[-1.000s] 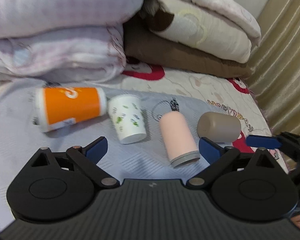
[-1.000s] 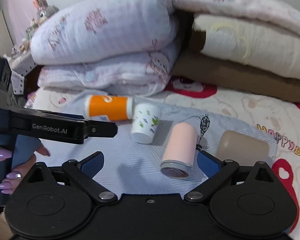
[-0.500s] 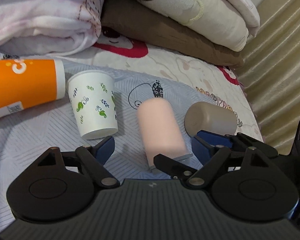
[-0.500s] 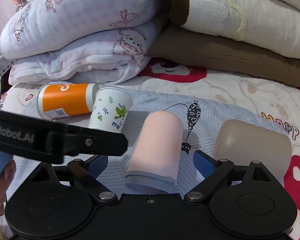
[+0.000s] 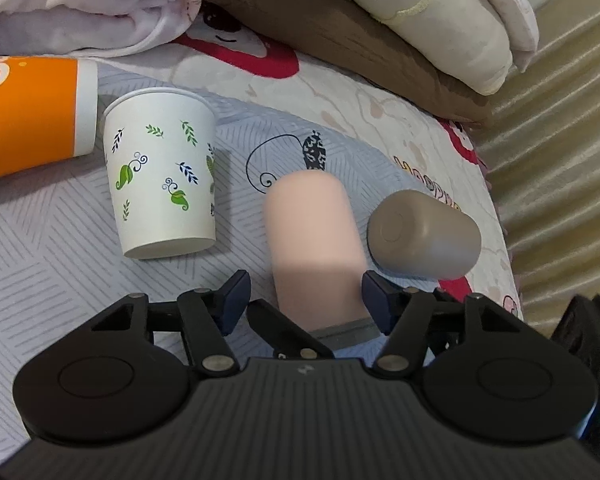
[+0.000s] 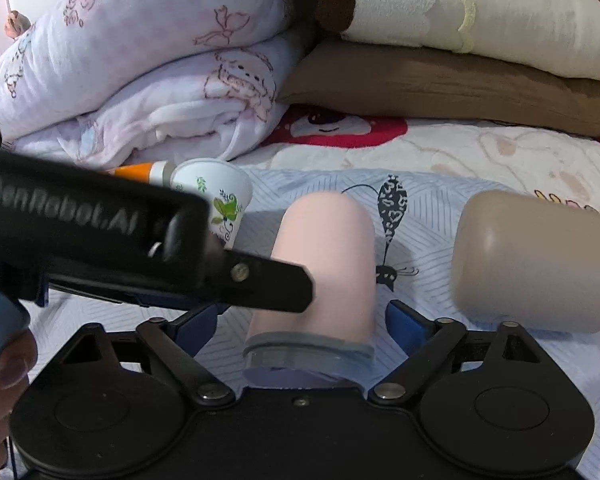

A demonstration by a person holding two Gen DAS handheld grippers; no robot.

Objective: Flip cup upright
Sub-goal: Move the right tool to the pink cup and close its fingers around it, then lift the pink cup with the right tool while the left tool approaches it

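Both claws have closed in on the pink cup [image 6: 324,268] since a second ago. It lies on its side on the bed [image 5: 60,256], rim toward the wide-spread right claw [image 6: 302,322]; the left claw [image 5: 304,294] is wide too. A clash between claws could roll it into the tan cup [image 6: 528,260]. Its inside is hidden.

Patterned bedspread [image 5: 380,108], folded quilts [image 6: 140,60], beige curtain [image 5: 560,120]
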